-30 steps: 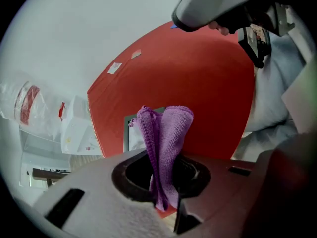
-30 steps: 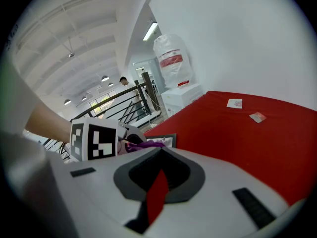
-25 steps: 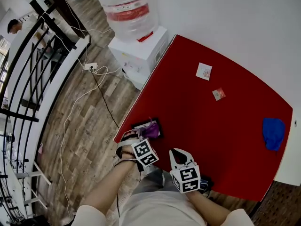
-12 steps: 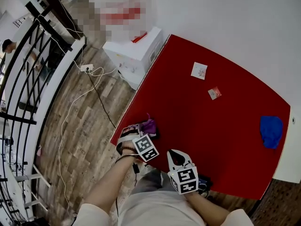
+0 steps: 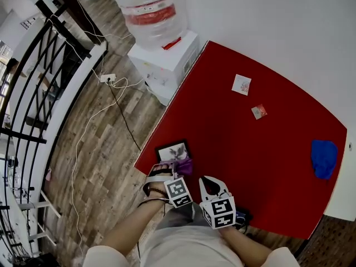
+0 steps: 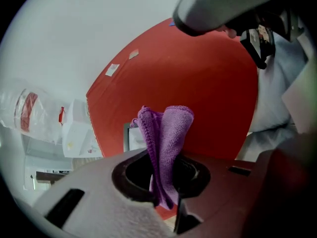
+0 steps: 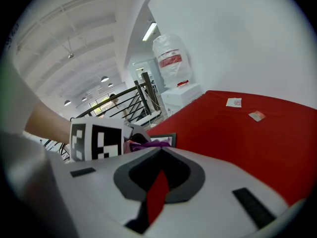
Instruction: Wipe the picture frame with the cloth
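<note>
A small black picture frame (image 5: 172, 151) lies flat near the left front corner of the red table (image 5: 261, 149). My left gripper (image 5: 177, 171) is shut on a folded purple cloth (image 5: 185, 166), which rests at the frame's near right corner. In the left gripper view the cloth (image 6: 167, 128) stands up between the jaws and hides part of the frame (image 6: 131, 137). My right gripper (image 5: 214, 183) hovers over the table's front edge, just right of the left one, shut with nothing in it. The right gripper view shows the frame (image 7: 167, 138) and the cloth (image 7: 148, 144) ahead.
A water dispenser (image 5: 164, 60) with a big bottle (image 5: 150, 7) stands off the table's far left corner. Two small cards (image 5: 241, 84) (image 5: 258, 111) lie at the back and a blue cloth (image 5: 324, 157) at the right edge. Cables (image 5: 108, 93) and a railing (image 5: 33, 93) fill the floor on the left.
My left gripper has pulled back toward me with the purple cloth, sliding it off the frame's face to its near right corner. The right gripper has stayed put.
</note>
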